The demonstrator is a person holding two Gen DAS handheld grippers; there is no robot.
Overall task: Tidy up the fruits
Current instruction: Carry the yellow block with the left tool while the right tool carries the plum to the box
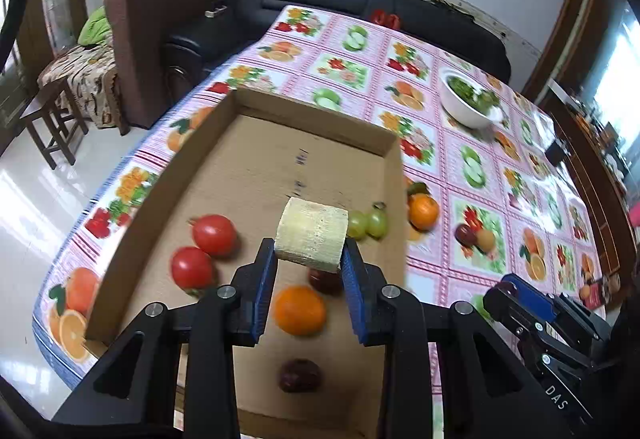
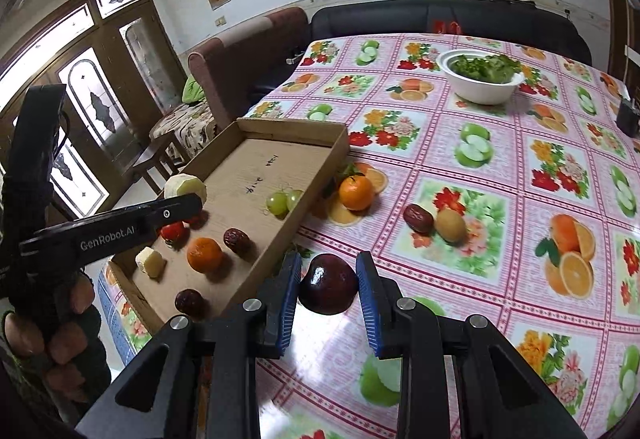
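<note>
My left gripper (image 1: 310, 257) is shut on a pale yellow peeled fruit chunk (image 1: 312, 237) and holds it above the cardboard tray (image 1: 320, 119). In the tray lie two tomatoes (image 1: 214, 235), an orange (image 1: 299, 310), two green grapes (image 1: 367, 224) and dark red dates (image 1: 299, 375). My right gripper (image 2: 329, 279) is around a dark purple plum (image 2: 329, 289) on the table, its pads (image 2: 366, 289) touching or almost touching it. An orange (image 2: 356, 192), a date (image 2: 418, 218) and a kiwi (image 2: 450, 225) lie on the table right of the tray.
The table has a pink fruit-print cloth (image 2: 500, 167). A white bowl of greens (image 2: 482, 77) stands at the far side. A small dark object (image 2: 628, 117) sits near the right edge. Sofas (image 2: 440, 19) stand behind the table. A second yellow chunk (image 2: 150, 263) lies in the tray.
</note>
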